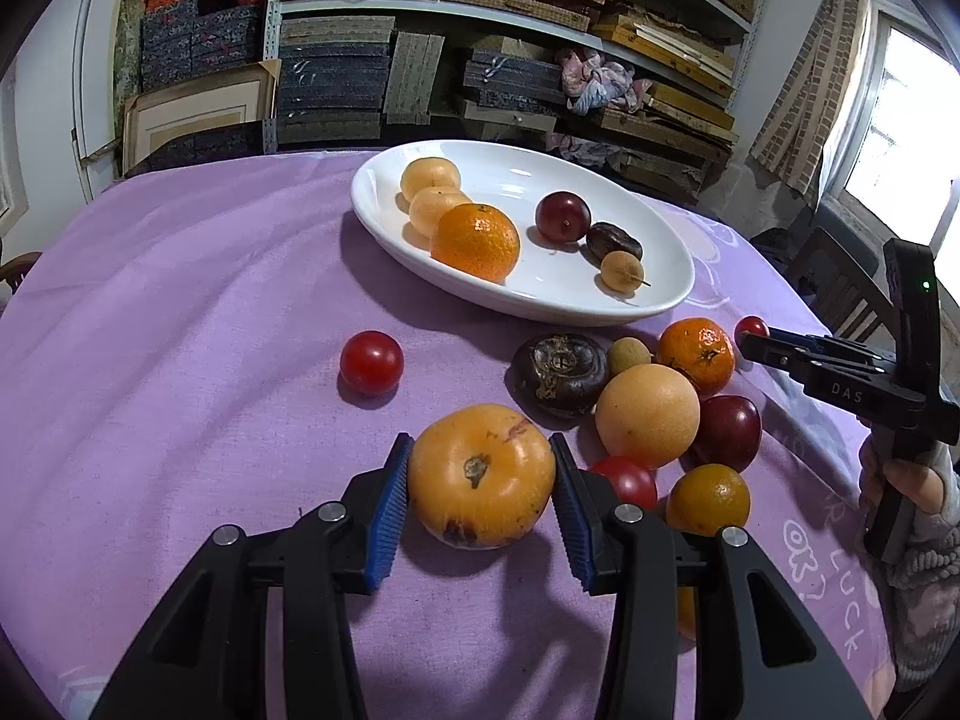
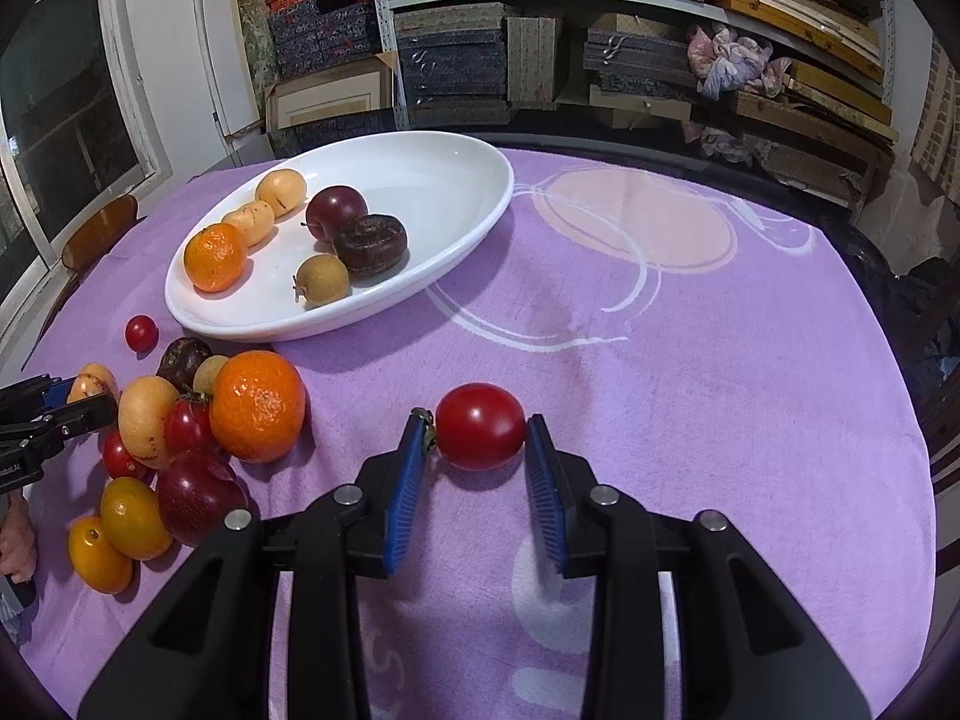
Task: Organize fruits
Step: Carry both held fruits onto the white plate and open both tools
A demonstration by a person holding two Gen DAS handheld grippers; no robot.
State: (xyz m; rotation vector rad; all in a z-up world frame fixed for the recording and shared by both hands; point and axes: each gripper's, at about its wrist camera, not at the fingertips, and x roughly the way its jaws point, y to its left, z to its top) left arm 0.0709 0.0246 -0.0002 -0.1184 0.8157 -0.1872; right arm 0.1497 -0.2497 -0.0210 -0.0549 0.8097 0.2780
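Pick-up step in hand. Your left gripper (image 1: 480, 477) is clenched on the yellow persimmon (image 1: 480, 476), in front of the white dish (image 1: 660, 294); your right gripper (image 2: 477, 462) grasps a cherry tomato (image 2: 480, 426) there too. Next, lift both and carry them to the dish without squeezing harder.

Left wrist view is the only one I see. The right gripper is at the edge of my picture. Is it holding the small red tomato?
Observer: Yes. The right gripper has both blue pads against the red tomato, which rests on the purple cloth.
Operator: Is other fruit close around it?
Observer: No, it sits alone. The nearest fruit is the orange.
Operator: Is anything hidden behind my left gripper?
Observer: Mostly hidden there is a small yellow fruit, next to a bigger yellow fruit.
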